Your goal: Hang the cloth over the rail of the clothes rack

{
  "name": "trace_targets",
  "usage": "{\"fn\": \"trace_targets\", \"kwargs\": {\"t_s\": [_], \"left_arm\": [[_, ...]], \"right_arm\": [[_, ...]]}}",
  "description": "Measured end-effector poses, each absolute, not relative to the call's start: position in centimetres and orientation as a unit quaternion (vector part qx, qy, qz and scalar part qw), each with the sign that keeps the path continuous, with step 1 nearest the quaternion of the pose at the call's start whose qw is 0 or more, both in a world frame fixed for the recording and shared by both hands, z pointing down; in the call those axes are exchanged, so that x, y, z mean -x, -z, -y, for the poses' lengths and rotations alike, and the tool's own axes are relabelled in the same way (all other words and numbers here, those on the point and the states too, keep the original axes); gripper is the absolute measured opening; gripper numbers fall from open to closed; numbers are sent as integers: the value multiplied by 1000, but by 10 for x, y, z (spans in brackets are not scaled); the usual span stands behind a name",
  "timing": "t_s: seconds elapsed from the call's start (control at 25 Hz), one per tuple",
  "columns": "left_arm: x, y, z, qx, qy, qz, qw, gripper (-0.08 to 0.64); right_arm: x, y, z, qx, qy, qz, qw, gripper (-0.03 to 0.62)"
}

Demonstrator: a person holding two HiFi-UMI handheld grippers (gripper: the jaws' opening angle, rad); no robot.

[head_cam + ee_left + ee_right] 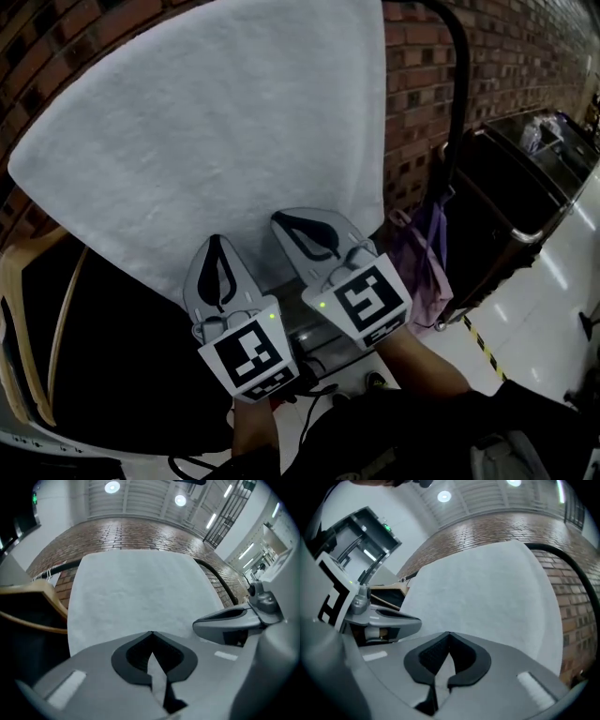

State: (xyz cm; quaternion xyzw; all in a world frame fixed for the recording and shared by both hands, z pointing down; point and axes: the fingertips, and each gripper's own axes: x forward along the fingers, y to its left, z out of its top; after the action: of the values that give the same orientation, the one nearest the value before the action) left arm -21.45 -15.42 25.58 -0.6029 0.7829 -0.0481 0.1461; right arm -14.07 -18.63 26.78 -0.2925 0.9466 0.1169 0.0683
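A: Are the jaws gripping?
B: Yes. The left gripper (217, 270) and right gripper (309, 232) are pinching the lower edge of the white terry cloth (216, 122), which is draping over the black metal rail (457, 75).
A: Remaining?
B: Seemingly only releasing.

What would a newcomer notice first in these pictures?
A large white terry cloth fills the middle, draped over the black metal rail before a red brick wall. At its near edge, the left gripper and right gripper sit side by side, both shut on the cloth.
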Motion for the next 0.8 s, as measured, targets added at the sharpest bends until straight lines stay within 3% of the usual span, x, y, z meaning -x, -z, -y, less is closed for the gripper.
{"fn": "trace_targets", "kwargs": {"t_s": [0.24, 0.8], "left_arm": [[216, -319, 155, 613, 18, -787, 62, 20], [198, -345, 170, 616, 51, -784, 60, 20]], "right_arm": [[120, -327, 196, 322, -83, -942, 40, 5], [121, -349, 206, 319, -83, -944, 13, 3]]}}
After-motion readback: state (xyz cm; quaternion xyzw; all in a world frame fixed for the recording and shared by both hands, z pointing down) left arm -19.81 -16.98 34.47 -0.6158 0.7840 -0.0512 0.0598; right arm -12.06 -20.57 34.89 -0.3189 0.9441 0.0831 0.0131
